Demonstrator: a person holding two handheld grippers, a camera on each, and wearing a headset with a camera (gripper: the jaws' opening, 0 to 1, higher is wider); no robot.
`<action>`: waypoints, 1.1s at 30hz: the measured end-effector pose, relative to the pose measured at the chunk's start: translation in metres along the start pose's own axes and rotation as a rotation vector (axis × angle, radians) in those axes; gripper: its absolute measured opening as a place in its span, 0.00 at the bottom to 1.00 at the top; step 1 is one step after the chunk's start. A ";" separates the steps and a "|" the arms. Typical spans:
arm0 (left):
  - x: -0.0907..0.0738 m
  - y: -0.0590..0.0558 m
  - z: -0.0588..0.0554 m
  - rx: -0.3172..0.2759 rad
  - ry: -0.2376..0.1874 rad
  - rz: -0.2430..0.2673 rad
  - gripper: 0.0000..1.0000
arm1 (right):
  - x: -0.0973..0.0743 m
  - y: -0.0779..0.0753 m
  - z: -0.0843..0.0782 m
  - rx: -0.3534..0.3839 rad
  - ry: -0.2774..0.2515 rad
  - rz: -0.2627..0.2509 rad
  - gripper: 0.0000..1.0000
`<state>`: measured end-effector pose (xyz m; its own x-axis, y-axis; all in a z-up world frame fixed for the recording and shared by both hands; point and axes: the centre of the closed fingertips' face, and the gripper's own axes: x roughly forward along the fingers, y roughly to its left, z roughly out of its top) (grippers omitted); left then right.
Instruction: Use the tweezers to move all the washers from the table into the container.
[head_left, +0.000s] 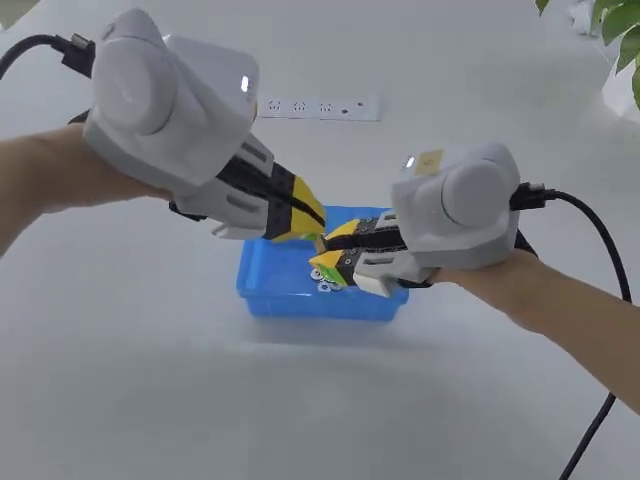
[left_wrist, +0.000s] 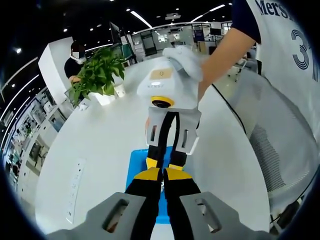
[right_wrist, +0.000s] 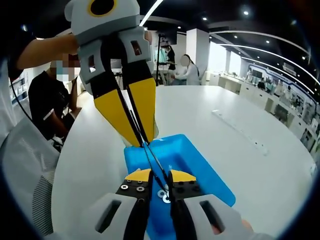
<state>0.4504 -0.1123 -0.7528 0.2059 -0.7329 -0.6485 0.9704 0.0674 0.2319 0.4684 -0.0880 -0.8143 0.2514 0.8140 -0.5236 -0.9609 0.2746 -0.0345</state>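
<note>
white bench (head_left: 450, 400) carries the blue container (head_left: 300, 302). left gripper (right_wrist: 143, 141): fingers clamped on the tweezers (right_wrist: 150, 155). right gripper (right_wrist: 160, 177): fingers nearly together astride the tweezer arms — contact cannot be told. washers (right_wrist: 163, 195) lie in the container beneath the tips. advised: ease the squeeze low over the container floor, then lift straight up — clear of the walls.

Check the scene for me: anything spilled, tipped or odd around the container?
Nothing stands out. The blue container sits flat on the white table, with washers lying inside it. The tweezers run straight from the left tool to the right tool, over the container.
</note>
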 end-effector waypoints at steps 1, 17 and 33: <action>-0.002 0.000 0.002 0.002 -0.004 0.005 0.05 | -0.002 0.000 0.002 -0.003 -0.004 -0.004 0.13; -0.032 -0.029 0.022 0.025 -0.045 0.069 0.05 | -0.043 0.031 0.021 -0.116 -0.001 -0.030 0.12; -0.029 -0.085 0.014 0.007 -0.090 0.047 0.05 | -0.057 0.085 -0.003 -0.220 0.111 0.013 0.10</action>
<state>0.3602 -0.1059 -0.7434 0.2388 -0.7867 -0.5692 0.9589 0.0987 0.2659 0.3724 -0.1130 -0.7898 0.2366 0.7519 -0.6154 -0.9691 0.1371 -0.2051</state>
